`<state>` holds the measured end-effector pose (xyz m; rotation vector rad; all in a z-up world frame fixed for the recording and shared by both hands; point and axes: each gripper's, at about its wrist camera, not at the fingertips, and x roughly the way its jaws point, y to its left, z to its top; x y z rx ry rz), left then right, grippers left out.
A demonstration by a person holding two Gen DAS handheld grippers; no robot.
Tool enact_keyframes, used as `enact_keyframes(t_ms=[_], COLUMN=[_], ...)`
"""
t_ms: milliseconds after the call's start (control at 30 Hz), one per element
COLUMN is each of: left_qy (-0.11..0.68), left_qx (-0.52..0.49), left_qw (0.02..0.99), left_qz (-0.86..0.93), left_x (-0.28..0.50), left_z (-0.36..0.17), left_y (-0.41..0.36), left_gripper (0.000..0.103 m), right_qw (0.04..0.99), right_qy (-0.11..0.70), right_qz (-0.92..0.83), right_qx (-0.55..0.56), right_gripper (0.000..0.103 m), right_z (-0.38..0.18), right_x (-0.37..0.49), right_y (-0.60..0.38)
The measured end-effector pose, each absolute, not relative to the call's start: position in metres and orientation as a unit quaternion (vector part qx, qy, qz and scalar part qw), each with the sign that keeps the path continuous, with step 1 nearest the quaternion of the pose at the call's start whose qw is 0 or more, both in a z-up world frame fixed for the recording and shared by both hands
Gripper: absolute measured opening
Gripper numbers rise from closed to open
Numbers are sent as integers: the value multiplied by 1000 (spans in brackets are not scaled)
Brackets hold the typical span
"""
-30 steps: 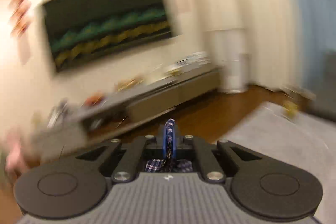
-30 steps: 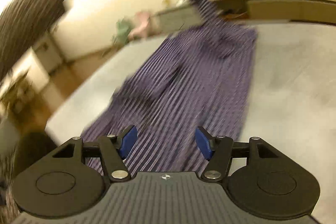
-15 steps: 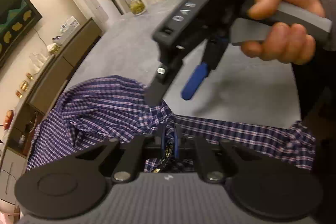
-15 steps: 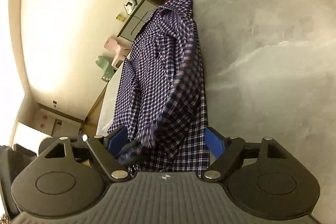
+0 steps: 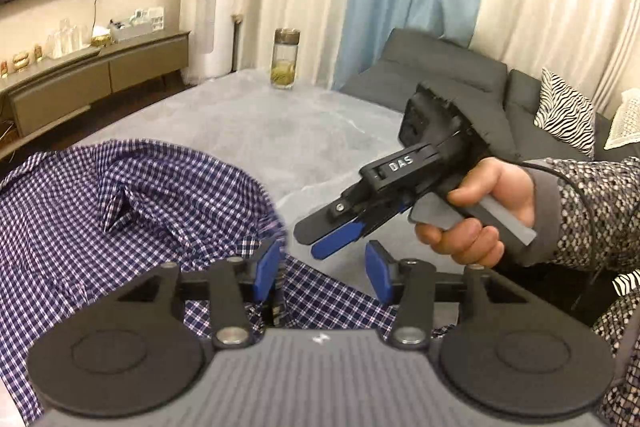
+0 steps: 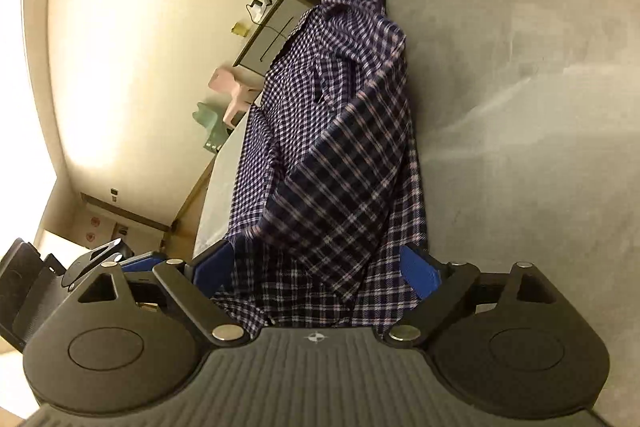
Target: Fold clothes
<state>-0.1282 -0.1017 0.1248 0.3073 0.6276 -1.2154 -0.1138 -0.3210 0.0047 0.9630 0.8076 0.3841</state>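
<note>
Shirt: we see the blue-and-white checked shirt (image 5: 120, 211) lying rumpled on the grey tabletop (image 5: 280, 123), bunched toward its left edge, one sleeve (image 6: 344, 187) folded over the body.
Left gripper: our left gripper (image 5: 322, 277) has its blue pads spread wide; the left pad (image 5: 266, 269) sits right against a raised fold of the shirt, with nothing pinched.
Right gripper: our right gripper (image 6: 320, 271) is spread too, low over the shirt's near hem, cloth showing between its pads but not clamped.
Right hand: the hand (image 5: 484, 211) grips the grey handle, the tool tilted down toward the shirt's edge.
Far end: a glass jar (image 5: 285, 65) stands near the tabletop's far edge.
Beyond: a dark sofa (image 5: 440, 67) with a zebra cushion (image 5: 566, 115).
</note>
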Motion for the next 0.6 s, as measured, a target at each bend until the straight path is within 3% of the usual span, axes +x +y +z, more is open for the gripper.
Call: enact_keyframes(t_ms=[200, 367, 500, 567, 600], left_qy=[310, 314, 348, 399, 418], left_qx=[119, 133, 66, 43, 39], left_qw=[778, 813, 848, 826, 816], left_qz=[-534, -472, -395, -395, -397], left_x=[-120, -118, -78, -59, -55], left_z=[104, 79, 65, 48, 40], left_y=[-111, -121, -101, -101, -104], left_gripper=[57, 55, 71, 71, 65], right_qw=[764, 777, 778, 781, 781], right_qy=[348, 341, 345, 343, 342], right_qz=[187, 164, 168, 176, 181], right_qx=[510, 503, 498, 491, 490], right_gripper=[95, 99, 99, 99, 99], right_z=[1, -2, -7, -6, -6], right_x=[-120, -119, -118, -115, -114], right_y=[-324, -324, -322, -317, -315])
